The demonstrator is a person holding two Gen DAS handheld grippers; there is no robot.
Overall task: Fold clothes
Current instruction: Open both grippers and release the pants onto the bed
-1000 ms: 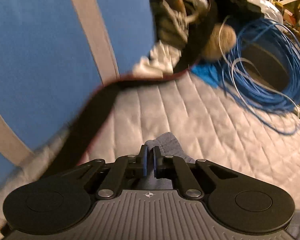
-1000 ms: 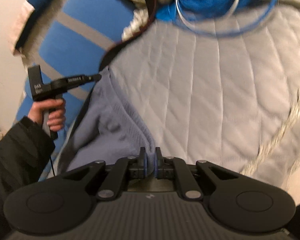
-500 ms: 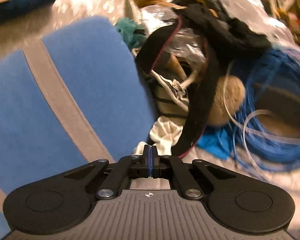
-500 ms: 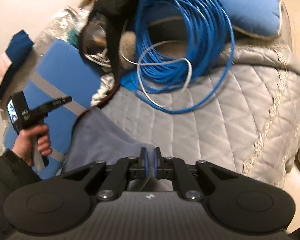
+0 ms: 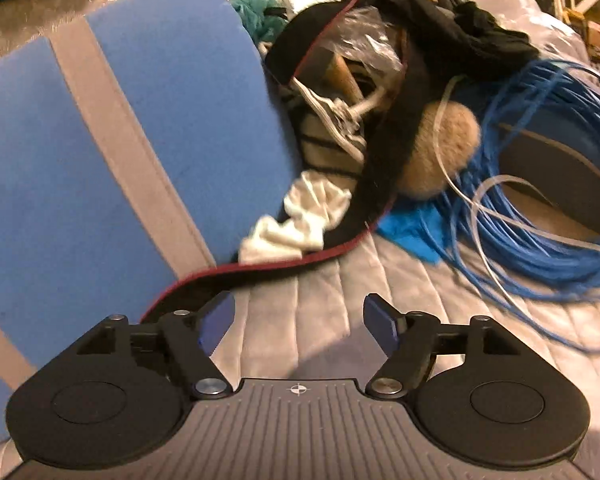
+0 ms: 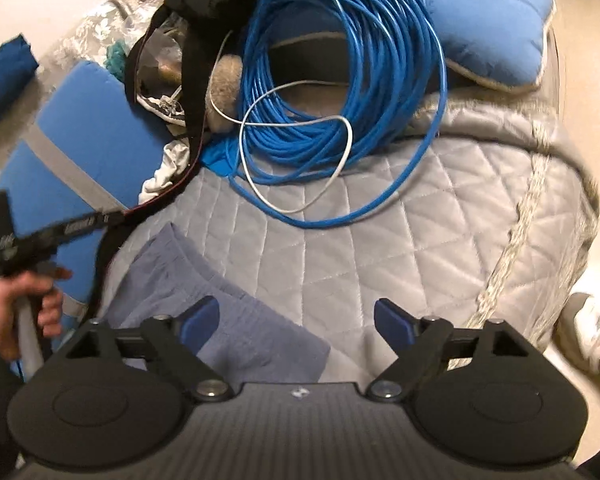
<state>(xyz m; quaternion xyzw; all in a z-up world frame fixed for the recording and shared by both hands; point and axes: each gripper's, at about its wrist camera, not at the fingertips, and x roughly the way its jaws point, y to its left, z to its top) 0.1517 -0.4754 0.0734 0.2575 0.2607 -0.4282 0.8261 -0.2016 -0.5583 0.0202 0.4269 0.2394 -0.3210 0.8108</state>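
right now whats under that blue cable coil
The blue cable coil lies partly on the grey quilt and partly on a blue pillow, with a white cable looped over it. What lies beneath its dense middle is hidden.

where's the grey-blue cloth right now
In the right wrist view the grey-blue cloth lies flat on the quilted bedspread, lower left, just ahead of the open right hand-held gripper and beside the blue cushion.

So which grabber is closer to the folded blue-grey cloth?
Right. The right gripper hovers over the cloth; the left gripper is off beyond its far edge, by the blue pillow.
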